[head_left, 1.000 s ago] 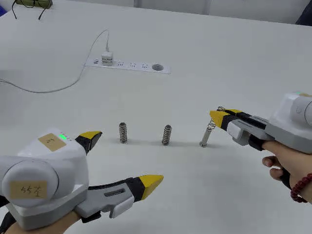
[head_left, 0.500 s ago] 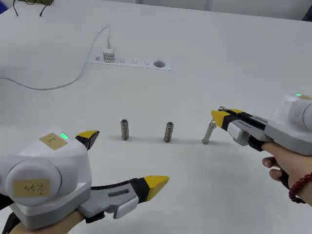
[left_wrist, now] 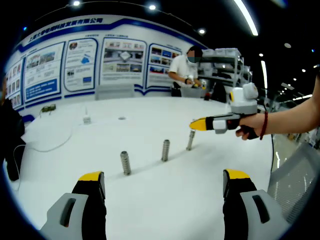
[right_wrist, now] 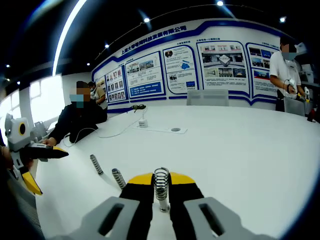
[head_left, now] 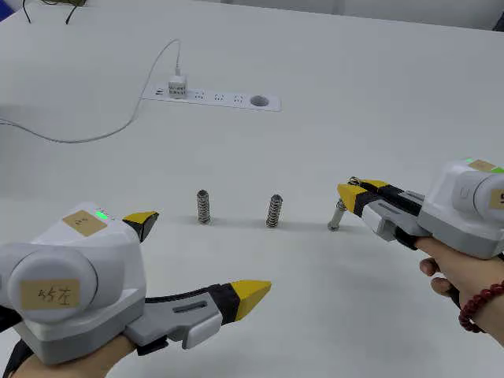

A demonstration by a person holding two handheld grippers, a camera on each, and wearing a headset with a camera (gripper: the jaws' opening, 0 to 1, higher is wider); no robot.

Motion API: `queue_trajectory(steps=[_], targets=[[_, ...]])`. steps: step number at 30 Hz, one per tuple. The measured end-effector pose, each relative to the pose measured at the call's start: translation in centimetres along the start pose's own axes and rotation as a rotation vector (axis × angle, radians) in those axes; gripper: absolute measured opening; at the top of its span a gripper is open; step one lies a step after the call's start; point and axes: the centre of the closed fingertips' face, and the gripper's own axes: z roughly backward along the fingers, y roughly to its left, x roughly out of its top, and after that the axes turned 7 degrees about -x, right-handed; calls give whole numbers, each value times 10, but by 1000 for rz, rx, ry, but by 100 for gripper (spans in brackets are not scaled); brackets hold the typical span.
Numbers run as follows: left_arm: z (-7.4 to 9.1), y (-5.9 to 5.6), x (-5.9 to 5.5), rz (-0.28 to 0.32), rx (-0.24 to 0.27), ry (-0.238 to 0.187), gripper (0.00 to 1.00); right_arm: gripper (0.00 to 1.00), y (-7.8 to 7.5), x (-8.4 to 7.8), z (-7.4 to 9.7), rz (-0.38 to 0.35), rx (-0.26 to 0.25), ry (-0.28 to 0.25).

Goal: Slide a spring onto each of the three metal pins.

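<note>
The left gripper sits low at the near left, held in the person's left hand. Its two yellow-tipped jaws are spread wide apart and point forward. The right gripper reaches in from the right, roughly level and pointing left. The right hand grasps its handle, with a beaded bracelet on the wrist. Its jaws are pressed together on a spring.

Yellow-tipped left gripper and right gripper, silvery spring, white table, dark-red bead bracelet.
</note>
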Motion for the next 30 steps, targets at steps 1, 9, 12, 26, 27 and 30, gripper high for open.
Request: queue_trajectory(steps=[1,9,12,26,27,30], targets=[[0,0,0,0,0,0,100,12,1,-1,0,10,0,3],[0,1,-1,-5,3,5,99,12,3,-13,-4,72,-2,32],[0,1,-2,-4,2,7,98,12,4,-18,-5,91,-4,48],[0,1,-4,-8,3,18,97,12,3,-37,-10,66,-12,94],[0,1,-5,-8,3,20,97,12,3,-37,-10,66,-12,96],[0,1,-5,-8,3,19,96,12,3,-40,-10,61,-12,104]])
